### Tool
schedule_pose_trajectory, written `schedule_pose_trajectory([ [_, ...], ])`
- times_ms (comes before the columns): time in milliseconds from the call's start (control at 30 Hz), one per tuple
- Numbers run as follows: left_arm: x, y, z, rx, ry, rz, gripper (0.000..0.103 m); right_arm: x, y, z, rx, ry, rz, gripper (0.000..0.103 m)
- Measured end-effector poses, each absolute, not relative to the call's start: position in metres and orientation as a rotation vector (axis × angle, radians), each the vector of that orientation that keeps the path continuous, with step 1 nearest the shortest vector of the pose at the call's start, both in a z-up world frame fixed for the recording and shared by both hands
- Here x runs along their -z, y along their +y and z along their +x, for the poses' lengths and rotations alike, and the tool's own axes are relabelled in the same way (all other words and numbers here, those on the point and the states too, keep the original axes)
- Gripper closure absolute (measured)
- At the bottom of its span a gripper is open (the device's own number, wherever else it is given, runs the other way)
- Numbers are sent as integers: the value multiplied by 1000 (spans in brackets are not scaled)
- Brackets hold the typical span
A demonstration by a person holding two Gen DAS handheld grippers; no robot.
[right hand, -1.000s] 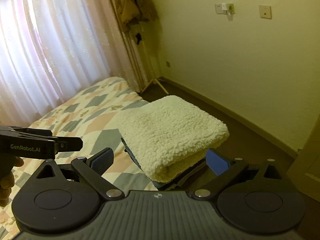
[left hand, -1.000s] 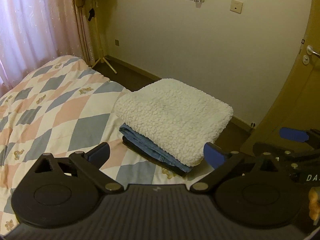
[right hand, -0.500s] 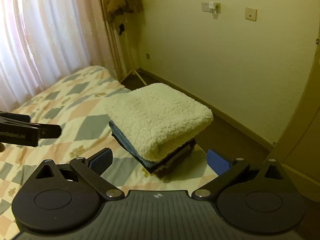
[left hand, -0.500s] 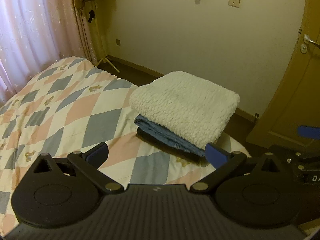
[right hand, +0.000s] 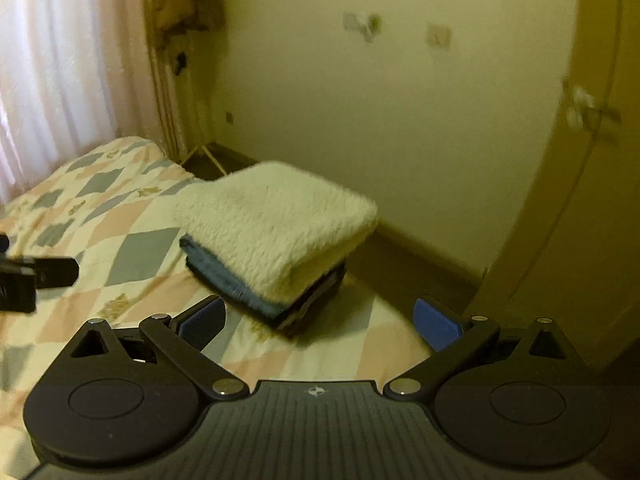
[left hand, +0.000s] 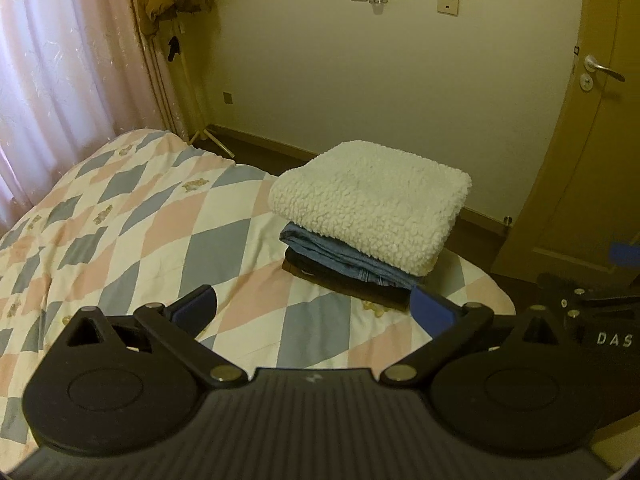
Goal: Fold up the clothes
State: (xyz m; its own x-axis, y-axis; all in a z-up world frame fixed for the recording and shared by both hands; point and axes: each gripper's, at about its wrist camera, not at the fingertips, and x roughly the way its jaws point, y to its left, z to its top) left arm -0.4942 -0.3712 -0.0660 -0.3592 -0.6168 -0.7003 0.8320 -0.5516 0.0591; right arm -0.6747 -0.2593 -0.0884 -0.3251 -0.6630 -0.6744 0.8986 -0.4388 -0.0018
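In the left wrist view, the left gripper [left hand: 314,310] hangs with jaws apart before the folded stack [left hand: 370,226] at the bed [left hand: 132,220] corner; "DAS" shows on the right gripper [left hand: 612,336]. The blurred right wrist view shows the right gripper's jaws apart, empty.

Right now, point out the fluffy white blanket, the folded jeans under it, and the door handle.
fluffy white blanket [left hand: 372,200], left wrist view, middle of its top face.
folded jeans [left hand: 332,252], left wrist view, blue folded edge showing under the blanket.
door handle [left hand: 604,70], left wrist view, metal lever.
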Motion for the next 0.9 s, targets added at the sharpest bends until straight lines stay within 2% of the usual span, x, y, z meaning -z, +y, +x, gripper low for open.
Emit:
schedule_pose_trajectory([
  [167, 65, -364, -490, 1998, 364, 846, 1, 85, -254, -671, 1937, 411, 850, 0],
  [900, 92, -332, -510, 1875, 415, 856, 1, 94, -242, -688, 1903, 408, 805, 0],
])
